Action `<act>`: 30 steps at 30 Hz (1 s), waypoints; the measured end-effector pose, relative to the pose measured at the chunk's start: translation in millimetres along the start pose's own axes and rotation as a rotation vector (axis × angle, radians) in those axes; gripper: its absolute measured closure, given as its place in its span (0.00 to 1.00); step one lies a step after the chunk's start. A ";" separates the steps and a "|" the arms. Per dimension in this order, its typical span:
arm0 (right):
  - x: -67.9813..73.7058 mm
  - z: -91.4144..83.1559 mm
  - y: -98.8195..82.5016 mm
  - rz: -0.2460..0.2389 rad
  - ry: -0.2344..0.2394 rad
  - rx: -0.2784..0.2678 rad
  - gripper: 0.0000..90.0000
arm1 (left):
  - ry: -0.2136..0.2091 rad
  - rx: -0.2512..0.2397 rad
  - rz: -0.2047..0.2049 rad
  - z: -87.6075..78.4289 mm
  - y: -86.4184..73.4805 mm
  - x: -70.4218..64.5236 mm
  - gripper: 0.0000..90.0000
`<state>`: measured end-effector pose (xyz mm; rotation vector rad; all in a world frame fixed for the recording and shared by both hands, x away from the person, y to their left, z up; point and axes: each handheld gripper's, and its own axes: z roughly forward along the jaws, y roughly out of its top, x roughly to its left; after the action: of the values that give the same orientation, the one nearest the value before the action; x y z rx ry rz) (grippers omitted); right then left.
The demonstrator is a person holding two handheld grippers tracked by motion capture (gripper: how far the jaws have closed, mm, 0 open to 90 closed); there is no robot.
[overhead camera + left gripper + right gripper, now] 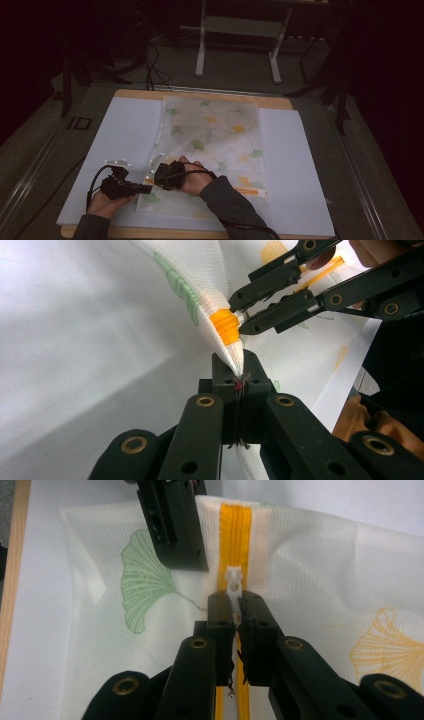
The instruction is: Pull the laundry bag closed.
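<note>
Nearby, white board [125, 125] underlies mesh bag [215, 130].

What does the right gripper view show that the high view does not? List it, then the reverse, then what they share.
Right gripper view: the white zipper pull pinched in the shut jaws of the right gripper, the yellow zipper and the mesh weave up close.
High view: the whole layout, with a white sheet over the wooden table, the left hand and the right hand.
Both: the ginkgo-print pouch and the left gripper beside the zipper.
</note>
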<state>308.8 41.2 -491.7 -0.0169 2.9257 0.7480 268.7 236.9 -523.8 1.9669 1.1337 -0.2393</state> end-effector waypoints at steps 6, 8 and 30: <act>0.5 -0.6 -1.9 -0.001 -0.001 0.005 0.94 | 0.000 -0.001 0.000 0.2 0.1 -0.3 0.99; 0.4 -0.8 -2.2 0.000 0.000 0.001 0.94 | -0.001 -0.002 0.001 -0.2 0.1 -0.1 0.99; 0.6 -3.6 -15.8 0.002 -0.025 0.039 0.94 | -0.003 -0.023 -0.009 -4.4 -0.5 2.1 0.99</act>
<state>308.4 25.6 -496.2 -0.0011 2.9160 0.6867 268.5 241.6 -522.4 1.9409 1.1389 -0.2324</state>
